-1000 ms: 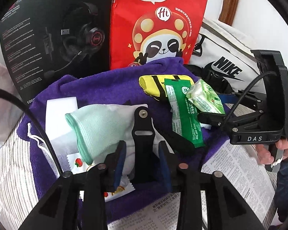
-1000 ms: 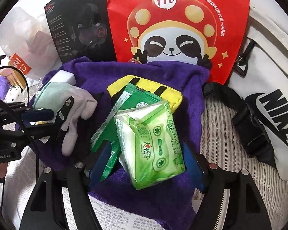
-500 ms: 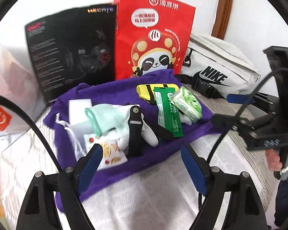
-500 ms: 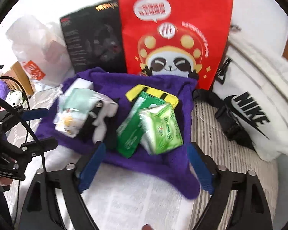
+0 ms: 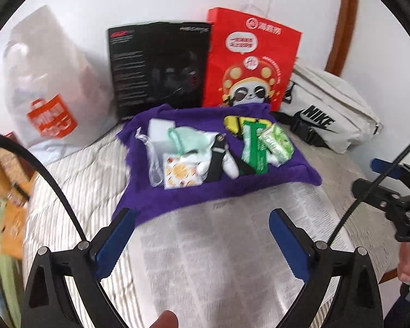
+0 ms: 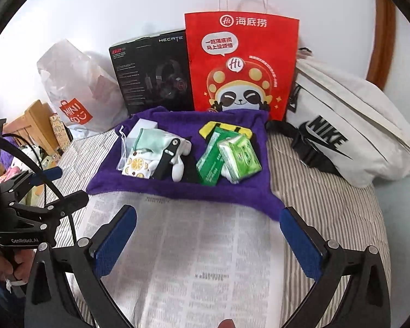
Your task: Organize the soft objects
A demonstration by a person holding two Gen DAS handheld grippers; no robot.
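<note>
So in the right wrist view the towel (image 6: 177, 188) sits mid-frame on the bed (image 6: 328, 205), with a newspaper (image 6: 199, 246) spread just below it. On the towel's left half there's a glove (image 6: 161, 139) with a strap (image 6: 166, 158) lying across it and a small pouch (image 6: 136, 165) at its lower left. On the right half, a tissue pack (image 6: 240, 155) overlaps a flat packet (image 6: 211, 158). Behind the towel stand a headset box (image 6: 150, 79) and a paper bag (image 6: 243, 68); a Nike bag (image 6: 350, 134) sits at the right, a plastic bag (image 6: 73, 90) at the left.

Striped bed (image 6: 328, 207): newspaper (image 6: 205, 246), purple towel (image 6: 177, 188), bags.
</note>
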